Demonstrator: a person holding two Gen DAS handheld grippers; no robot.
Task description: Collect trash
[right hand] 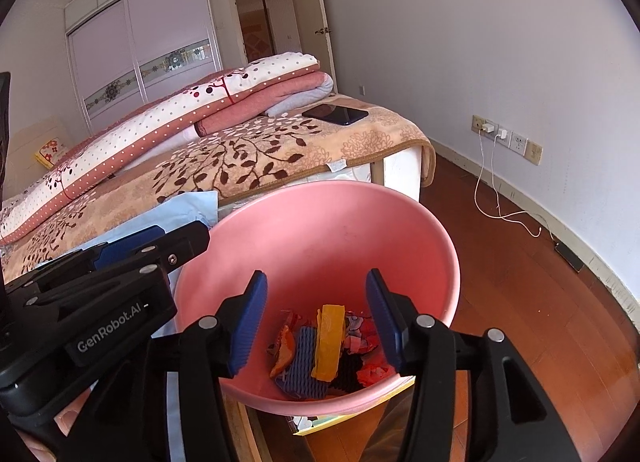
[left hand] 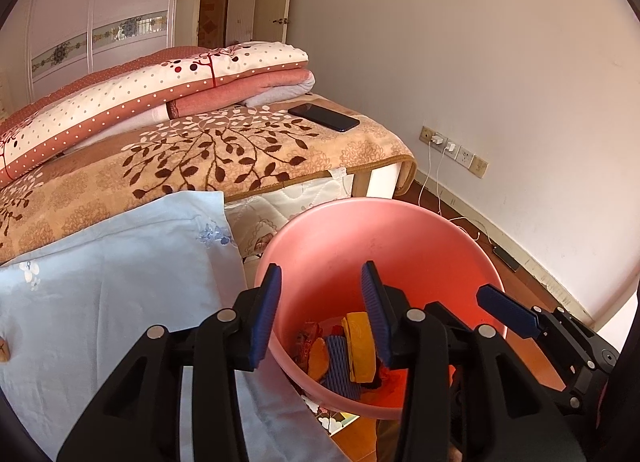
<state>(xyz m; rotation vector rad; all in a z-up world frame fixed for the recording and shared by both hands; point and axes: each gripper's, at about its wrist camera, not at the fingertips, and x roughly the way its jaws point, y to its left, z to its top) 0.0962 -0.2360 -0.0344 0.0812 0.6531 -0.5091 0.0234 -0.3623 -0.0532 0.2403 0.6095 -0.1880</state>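
A pink bin (left hand: pixel 360 207) (right hand: pixel 320 187) stands on the floor beside the bed. At its bottom lies trash: a yellow wrapper (left hand: pixel 360 346) (right hand: pixel 330 338), a blue foam net (left hand: pixel 338 364) (right hand: pixel 302 366), an orange scrap (right hand: pixel 284 350) and red wrappers (right hand: pixel 372 372). My left gripper (left hand: pixel 322 274) is open over the bin's left rim with nothing between its blue pads. My right gripper (right hand: pixel 317 278) is open above the bin's mouth, also holding nothing. One finger (left hand: pixel 508 310) of the right gripper shows at the right of the left wrist view.
A light blue cloth (left hand: pixel 120 262) hangs over the bed edge left of the bin. The bed carries a leaf-patterned blanket (left hand: pixel 200 158), folded quilts (left hand: pixel 160 86) and a black phone (left hand: pixel 324 117). Chargers and cables hang from wall sockets (right hand: pixel 496 134) above the wooden floor (right hand: pixel 520 282).
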